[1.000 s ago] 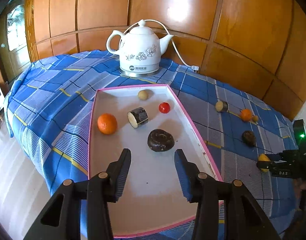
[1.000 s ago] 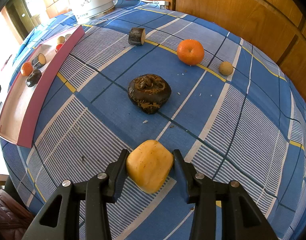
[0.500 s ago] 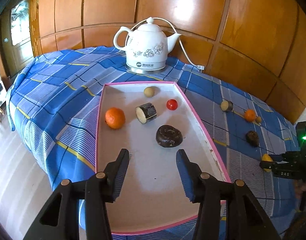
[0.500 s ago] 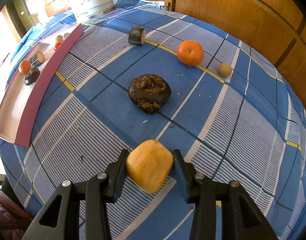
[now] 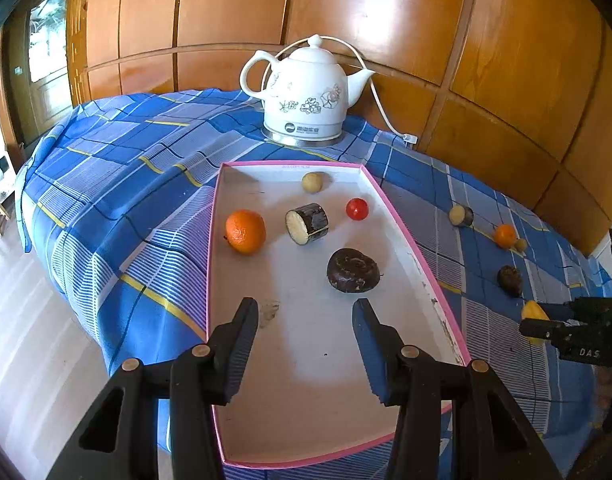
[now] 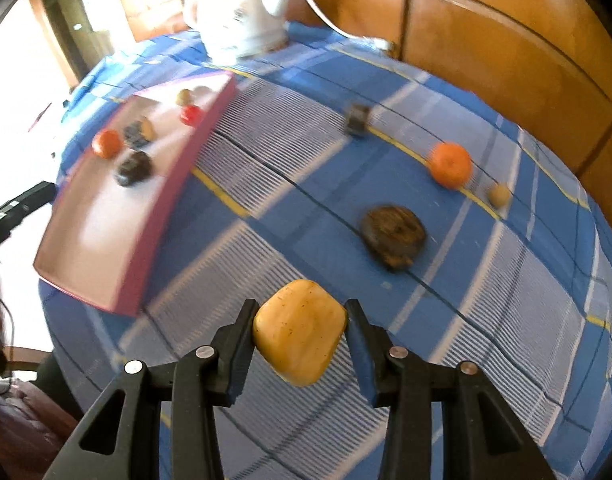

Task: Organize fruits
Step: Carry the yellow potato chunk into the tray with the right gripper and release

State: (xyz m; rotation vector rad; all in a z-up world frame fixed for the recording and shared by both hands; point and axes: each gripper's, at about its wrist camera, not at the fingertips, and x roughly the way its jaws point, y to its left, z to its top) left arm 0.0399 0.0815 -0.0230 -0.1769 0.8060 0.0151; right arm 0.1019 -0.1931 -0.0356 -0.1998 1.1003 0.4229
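The right gripper (image 6: 300,322) is clenched on a yellow fruit (image 6: 299,332): both pads press its sides and it hangs between them, clear of the blue checked cloth (image 6: 486,320). Just ahead of these tongs and slightly to their right lies a dark brown wrinkled fruit (image 6: 393,236) on the cloth. Farther ahead sit an orange (image 6: 450,165) and, just beside it to the right, a small tan ball (image 6: 499,195). A short dark cylinder piece (image 6: 358,119) lies beyond them, blurred. Ahead and to the left of the tongs is the pink-rimmed tray (image 6: 162,216), and well beyond it stands a white kettle (image 6: 242,12) against the wooden wall.

The left gripper (image 5: 306,320) hangs released over the near half of the tray (image 5: 390,216), jaws apart with nothing between them. Just ahead of its right finger lies a dark brown fruit (image 5: 353,270). Beyond that, a cut cylinder piece with a pale face (image 5: 307,223) sits in the middle, an orange (image 5: 245,231) to its left, a small red fruit (image 5: 357,209) to its right, and a tan ball (image 5: 312,182) near the far rim. The kettle (image 5: 306,96) stands past the tray. Far to the right of these tongs, the other gripper shows at the picture's edge with the yellow fruit (image 5: 533,312) in it.
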